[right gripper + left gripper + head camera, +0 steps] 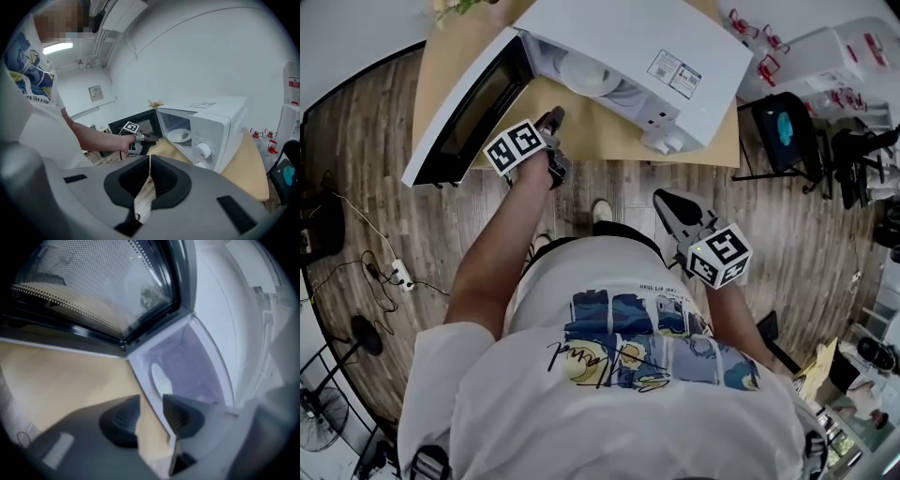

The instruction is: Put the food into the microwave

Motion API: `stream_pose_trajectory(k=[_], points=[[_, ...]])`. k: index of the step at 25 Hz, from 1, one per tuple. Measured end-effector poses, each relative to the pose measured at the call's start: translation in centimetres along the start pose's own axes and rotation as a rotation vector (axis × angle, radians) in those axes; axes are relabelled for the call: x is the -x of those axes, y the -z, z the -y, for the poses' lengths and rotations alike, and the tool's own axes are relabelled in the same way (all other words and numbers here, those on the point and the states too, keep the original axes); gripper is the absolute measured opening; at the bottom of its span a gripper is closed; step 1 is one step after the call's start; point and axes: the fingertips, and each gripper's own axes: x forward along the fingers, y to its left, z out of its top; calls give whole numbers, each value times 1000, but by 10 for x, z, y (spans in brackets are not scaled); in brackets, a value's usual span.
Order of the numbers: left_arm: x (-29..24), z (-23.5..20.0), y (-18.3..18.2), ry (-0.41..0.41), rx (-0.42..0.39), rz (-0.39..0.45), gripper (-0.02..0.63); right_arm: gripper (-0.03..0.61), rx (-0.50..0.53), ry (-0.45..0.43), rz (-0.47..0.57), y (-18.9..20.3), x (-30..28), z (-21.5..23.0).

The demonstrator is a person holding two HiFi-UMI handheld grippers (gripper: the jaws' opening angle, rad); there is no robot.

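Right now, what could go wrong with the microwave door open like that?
The open left gripper sits close to the open door and the microwave frame, so it might knock either one. The white dish inside could rattle or slide if the door gets slammed. The microwave stands near the table edge, so a hard shove might push it off.

We see bright, even room light from a ceiling strip lamp (57,48). Fisheye corners go dark, and the left gripper view is blurred.
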Motion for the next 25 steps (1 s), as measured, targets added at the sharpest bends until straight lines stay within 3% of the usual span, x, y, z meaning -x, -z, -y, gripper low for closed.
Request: stream_pose_trajectory(k=[12, 25], points=[[97, 5, 11, 123, -70, -49, 18, 12, 13, 22, 30, 9, -12, -75], [228, 10, 31, 290, -57, -93, 8, 11, -20, 67, 54, 39, -14, -158]])
